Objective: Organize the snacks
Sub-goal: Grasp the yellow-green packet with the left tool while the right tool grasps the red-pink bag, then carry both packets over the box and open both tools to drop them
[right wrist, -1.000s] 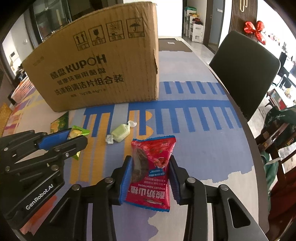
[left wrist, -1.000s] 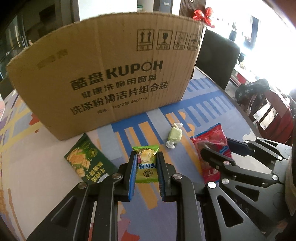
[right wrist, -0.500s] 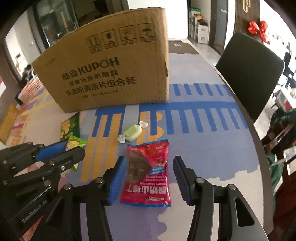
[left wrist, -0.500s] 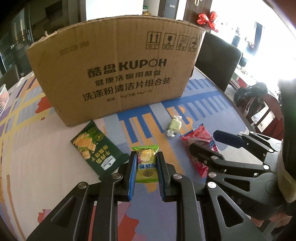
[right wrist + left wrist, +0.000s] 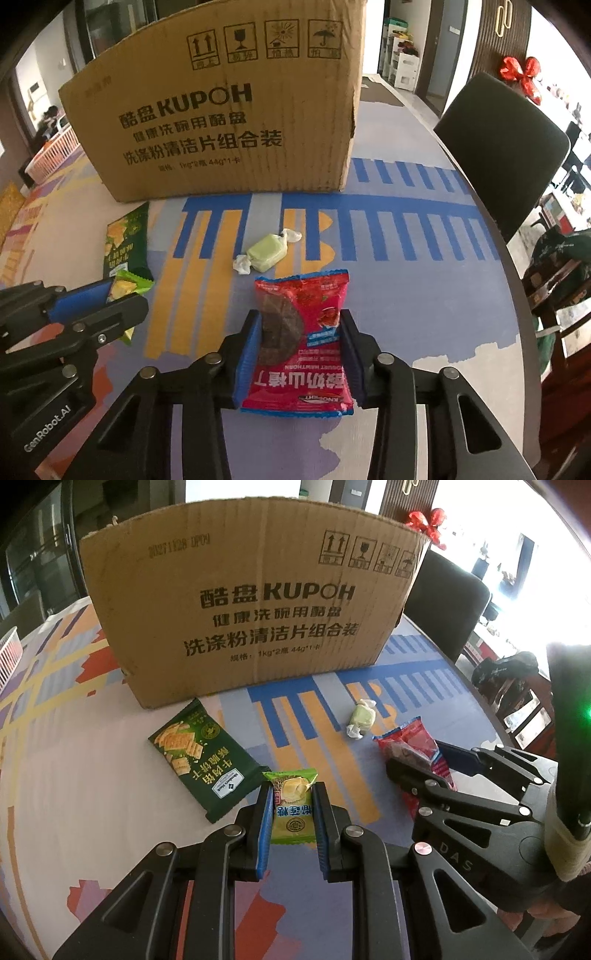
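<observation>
My left gripper (image 5: 292, 790) is shut on a small light-green candy packet (image 5: 291, 812), held just above the patterned tablecloth. In the right wrist view that gripper (image 5: 122, 295) sits at the left with the packet (image 5: 129, 284) poking out. The jaws of my right gripper (image 5: 300, 317) are closing on a red snack packet (image 5: 306, 295) lying flat on the table, and the blue pads meet its two long sides. A dark green cracker packet (image 5: 199, 753) and a pale green wrapped candy (image 5: 362, 718) lie loose in front of a big cardboard box (image 5: 258, 609).
The cardboard box (image 5: 221, 110) stands upright across the far side of the table. A black chair (image 5: 509, 147) is at the table's curved right edge (image 5: 491, 236). A white slatted basket (image 5: 55, 155) shows at the far left behind the box.
My right jaws opened wide off the red packet, then narrowed back onto its sides. The left gripper, still holding the light-green packet, shifted a little, so more of the dark green packet shows.
</observation>
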A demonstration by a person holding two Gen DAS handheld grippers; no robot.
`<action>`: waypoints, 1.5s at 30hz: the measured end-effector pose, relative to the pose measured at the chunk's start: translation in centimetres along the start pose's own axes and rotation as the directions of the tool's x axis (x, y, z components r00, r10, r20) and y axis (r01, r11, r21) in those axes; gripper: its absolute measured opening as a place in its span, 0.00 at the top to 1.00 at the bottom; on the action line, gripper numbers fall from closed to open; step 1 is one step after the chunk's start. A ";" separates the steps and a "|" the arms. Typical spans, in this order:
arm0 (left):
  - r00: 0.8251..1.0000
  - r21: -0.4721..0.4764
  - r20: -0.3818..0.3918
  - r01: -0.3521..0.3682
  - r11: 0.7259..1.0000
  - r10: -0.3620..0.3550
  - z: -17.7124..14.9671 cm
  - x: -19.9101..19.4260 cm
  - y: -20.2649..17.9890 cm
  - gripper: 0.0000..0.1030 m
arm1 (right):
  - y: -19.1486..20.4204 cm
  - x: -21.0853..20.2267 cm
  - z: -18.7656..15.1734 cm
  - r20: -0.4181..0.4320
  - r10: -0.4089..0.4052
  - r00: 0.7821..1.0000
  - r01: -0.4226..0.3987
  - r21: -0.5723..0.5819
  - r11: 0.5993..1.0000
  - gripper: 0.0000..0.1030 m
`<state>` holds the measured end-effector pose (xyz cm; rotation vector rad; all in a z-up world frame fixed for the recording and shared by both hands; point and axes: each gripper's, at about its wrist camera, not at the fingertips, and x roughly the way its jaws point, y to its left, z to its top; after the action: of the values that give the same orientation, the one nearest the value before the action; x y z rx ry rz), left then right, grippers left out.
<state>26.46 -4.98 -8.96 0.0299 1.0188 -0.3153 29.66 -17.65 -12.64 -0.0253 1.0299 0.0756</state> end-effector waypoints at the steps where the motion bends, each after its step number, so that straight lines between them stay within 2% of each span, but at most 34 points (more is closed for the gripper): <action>1: 1.000 -0.001 0.006 0.003 1.000 -0.003 0.0 -0.3 -0.1 0.79 | 0.0 -0.1 0.0 0.001 0.003 1.000 -0.003 0.003 1.000 0.60; 9: 0.997 -0.009 0.073 0.006 1.000 -0.005 0.8 -2.9 -0.3 0.79 | -0.3 -3.2 0.6 0.068 0.039 0.997 -0.040 0.014 0.999 0.60; 16: 0.990 0.000 0.143 -0.003 1.000 0.003 2.6 -5.8 -0.4 0.79 | 0.0 -6.6 2.0 0.156 0.060 0.986 -0.062 0.007 0.998 0.60; 31: 0.948 0.022 0.315 -0.067 0.998 0.057 8.0 -11.8 -0.1 0.79 | 1.0 -12.2 7.6 0.321 0.091 0.943 -0.092 -0.012 0.996 0.60; 38: 0.935 0.018 0.347 -0.086 0.996 0.074 10.0 -13.2 0.5 0.79 | 1.6 -14.0 10.4 0.374 0.096 0.922 -0.091 -0.033 0.995 0.60; 45: 0.926 0.025 0.363 -0.122 0.992 0.104 11.9 -13.4 1.6 0.79 | 2.1 -14.3 13.2 0.388 0.098 0.917 -0.083 -0.057 0.995 0.60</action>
<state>30.34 -2.21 8.39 0.0704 0.6405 -0.2280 33.48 -15.55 6.45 0.0019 0.6285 0.1786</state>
